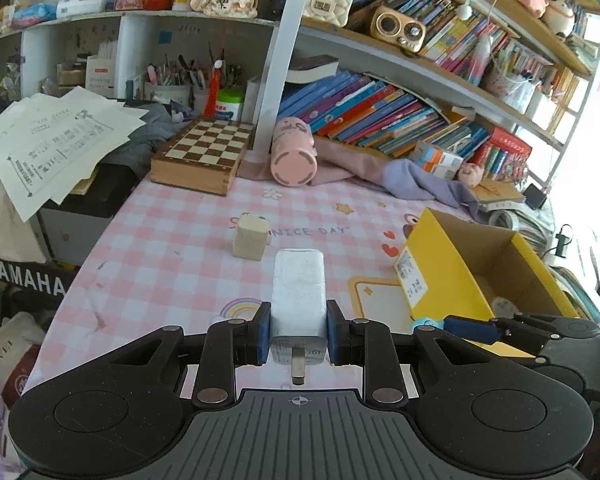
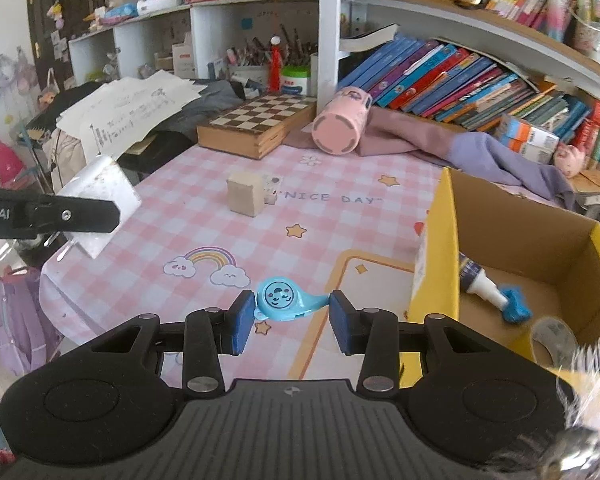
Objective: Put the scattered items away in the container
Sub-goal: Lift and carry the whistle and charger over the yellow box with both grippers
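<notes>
My left gripper is shut on a white plug charger and holds it above the pink checked tablecloth; the charger also shows in the right wrist view. My right gripper holds a light blue whistle between its pads, and the pads touch both of its ends. The yellow cardboard box stands open at the right, with a glue tube, a blue piece and a tape roll inside. A beige block stands mid-table.
A wooden chessboard box and a pink cup on its side lie at the back. Purple cloth and leaning books line the back right. Loose papers pile at the left. The table's left edge is near.
</notes>
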The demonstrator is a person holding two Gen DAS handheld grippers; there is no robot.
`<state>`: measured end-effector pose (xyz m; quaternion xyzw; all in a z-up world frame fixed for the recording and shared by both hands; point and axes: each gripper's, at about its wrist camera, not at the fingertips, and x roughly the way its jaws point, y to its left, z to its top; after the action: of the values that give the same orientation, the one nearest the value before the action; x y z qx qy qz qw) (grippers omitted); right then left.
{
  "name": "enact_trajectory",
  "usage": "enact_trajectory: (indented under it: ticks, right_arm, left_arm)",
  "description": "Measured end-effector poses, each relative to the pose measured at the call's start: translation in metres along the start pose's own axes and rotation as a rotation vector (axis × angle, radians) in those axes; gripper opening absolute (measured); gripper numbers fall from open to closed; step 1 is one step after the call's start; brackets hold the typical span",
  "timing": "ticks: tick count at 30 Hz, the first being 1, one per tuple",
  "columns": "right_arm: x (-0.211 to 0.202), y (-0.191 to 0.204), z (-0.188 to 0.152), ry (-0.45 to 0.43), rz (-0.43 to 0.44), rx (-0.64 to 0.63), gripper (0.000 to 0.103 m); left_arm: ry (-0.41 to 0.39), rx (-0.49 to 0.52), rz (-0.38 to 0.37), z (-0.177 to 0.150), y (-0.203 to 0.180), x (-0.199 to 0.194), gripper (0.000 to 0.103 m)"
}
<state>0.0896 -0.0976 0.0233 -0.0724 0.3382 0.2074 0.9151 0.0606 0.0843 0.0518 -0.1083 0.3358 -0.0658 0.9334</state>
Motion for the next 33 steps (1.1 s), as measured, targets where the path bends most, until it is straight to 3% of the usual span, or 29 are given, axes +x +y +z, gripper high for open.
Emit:
enact_trajectory:
  ticks: [14, 33]
  right_arm:
    - [-0.052, 0.022, -0.035, 0.006, -0.078, 0.034, 0.038]
    - [-0.088, 0.005, -0.071, 0.064, -0.233, 0.163, 0.038]
  left_arm:
    - [0.019, -0.001, -0.109, -0.032, -0.002, -0.035, 0.025]
    - [0.097, 0.042, -0.286, -0.047, -0.024, -0.024, 0.025]
